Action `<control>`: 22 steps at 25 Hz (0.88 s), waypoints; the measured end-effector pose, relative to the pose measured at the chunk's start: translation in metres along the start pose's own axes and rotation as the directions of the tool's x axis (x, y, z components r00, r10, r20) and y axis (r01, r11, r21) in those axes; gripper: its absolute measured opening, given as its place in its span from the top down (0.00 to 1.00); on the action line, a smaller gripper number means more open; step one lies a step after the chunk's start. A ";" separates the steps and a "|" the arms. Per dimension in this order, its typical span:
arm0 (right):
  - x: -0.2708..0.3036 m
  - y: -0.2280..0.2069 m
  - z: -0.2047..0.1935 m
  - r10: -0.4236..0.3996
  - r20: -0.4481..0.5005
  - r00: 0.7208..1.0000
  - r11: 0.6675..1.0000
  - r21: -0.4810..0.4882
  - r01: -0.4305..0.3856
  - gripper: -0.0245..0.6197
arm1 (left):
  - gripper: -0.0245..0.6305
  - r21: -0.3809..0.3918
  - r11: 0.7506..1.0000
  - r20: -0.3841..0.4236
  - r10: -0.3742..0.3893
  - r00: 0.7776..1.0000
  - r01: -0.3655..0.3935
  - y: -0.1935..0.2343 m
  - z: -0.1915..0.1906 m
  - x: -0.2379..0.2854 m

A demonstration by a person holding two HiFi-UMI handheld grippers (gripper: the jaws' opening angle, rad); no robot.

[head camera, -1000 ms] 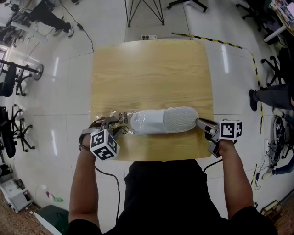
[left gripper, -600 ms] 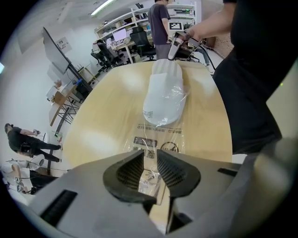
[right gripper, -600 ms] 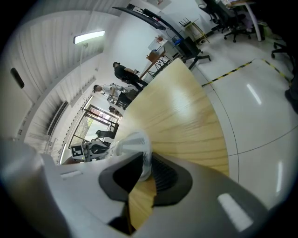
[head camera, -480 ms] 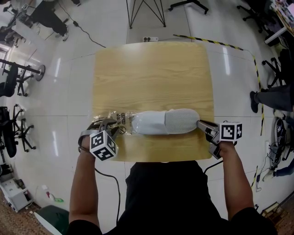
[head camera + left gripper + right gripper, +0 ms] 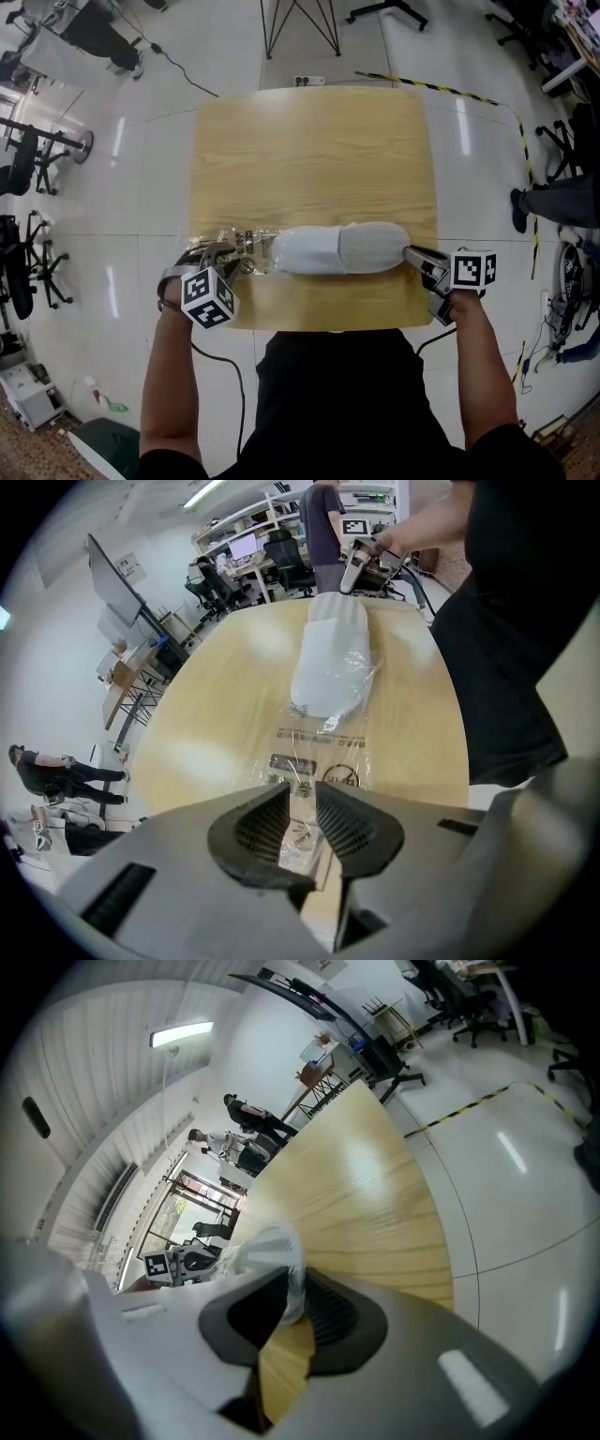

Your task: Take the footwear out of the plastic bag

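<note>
A white slipper [image 5: 337, 248] lies lengthwise near the front edge of the wooden table [image 5: 309, 141], its left part inside a clear plastic bag [image 5: 239, 246]. My right gripper [image 5: 410, 251] is shut on the slipper's right end; in the right gripper view white fabric [image 5: 267, 1246] sits pinched between the pads of that gripper [image 5: 295, 1288]. My left gripper [image 5: 225, 251] points steeply down over the bag's crumpled left end. Its jaws have just been closing. In the left gripper view the bag's film [image 5: 314, 761] lies in the narrow gap of that gripper [image 5: 302, 794], and the pads still stand apart.
The table's far half is bare wood. Around it on the glossy floor are a metal stand's legs [image 5: 295, 23], a power strip [image 5: 307, 80], yellow-black tape [image 5: 441, 86], office chairs [image 5: 28, 159] at the left and a person's legs [image 5: 553, 202] at the right.
Hardly anything has changed. Both grippers stay at the two ends of the slipper and bag, and the slipper keeps its place on the table.
</note>
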State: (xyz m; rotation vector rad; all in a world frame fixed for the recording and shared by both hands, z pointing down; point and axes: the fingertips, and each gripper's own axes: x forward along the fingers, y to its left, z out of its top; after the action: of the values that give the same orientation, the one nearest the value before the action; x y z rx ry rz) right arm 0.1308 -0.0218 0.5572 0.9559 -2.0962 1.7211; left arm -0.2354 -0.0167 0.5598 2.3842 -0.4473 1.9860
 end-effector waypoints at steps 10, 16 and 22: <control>-0.003 -0.002 0.003 -0.021 0.012 1.000 1.000 0.002 0.021 0.87 | 0.89 0.001 1.000 -0.033 0.030 0.999 -0.030 0.007 -0.019 -0.006; -0.009 -0.007 0.003 -0.033 0.026 0.999 0.999 0.011 0.033 0.87 | 0.91 -0.010 0.999 -0.052 0.046 0.998 -0.047 0.007 -0.029 -0.007; -0.009 -0.010 0.004 -0.048 0.034 0.998 0.999 0.015 0.048 0.87 | 0.95 -0.031 0.997 -0.070 0.066 0.995 -0.068 0.013 -0.046 -0.010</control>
State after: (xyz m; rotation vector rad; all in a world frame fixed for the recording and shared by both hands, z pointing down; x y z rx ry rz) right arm 0.1447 -0.0237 0.5582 1.0382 -2.0673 1.7105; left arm -0.2842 -0.0189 0.5564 2.3025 -0.5601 2.0640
